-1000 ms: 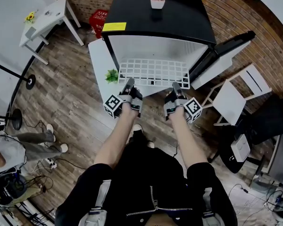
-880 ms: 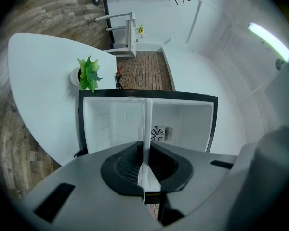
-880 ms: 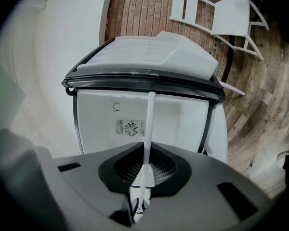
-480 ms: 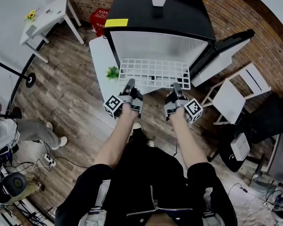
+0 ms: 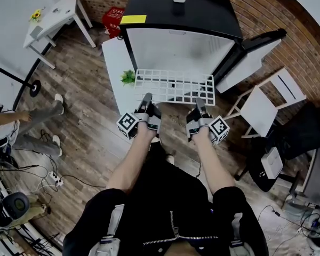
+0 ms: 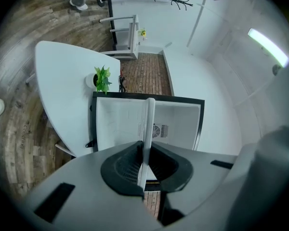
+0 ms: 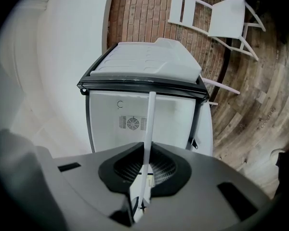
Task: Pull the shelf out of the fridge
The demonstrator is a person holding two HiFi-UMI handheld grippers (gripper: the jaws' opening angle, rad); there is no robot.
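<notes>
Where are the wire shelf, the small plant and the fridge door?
wire shelf (image 5: 174,87), head view, its grid centre.
small plant (image 5: 129,77), head view, its leaves.
fridge door (image 5: 248,65), head view, its inner face.

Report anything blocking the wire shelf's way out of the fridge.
Nothing visible does. The left tool and right tool grip the wire shelf at its front edge; the fridge door stands open on the right, and the potted plant sits left of it.

Black zip jacket (image 5: 170,207), grey straps (image 5: 113,223)
</notes>
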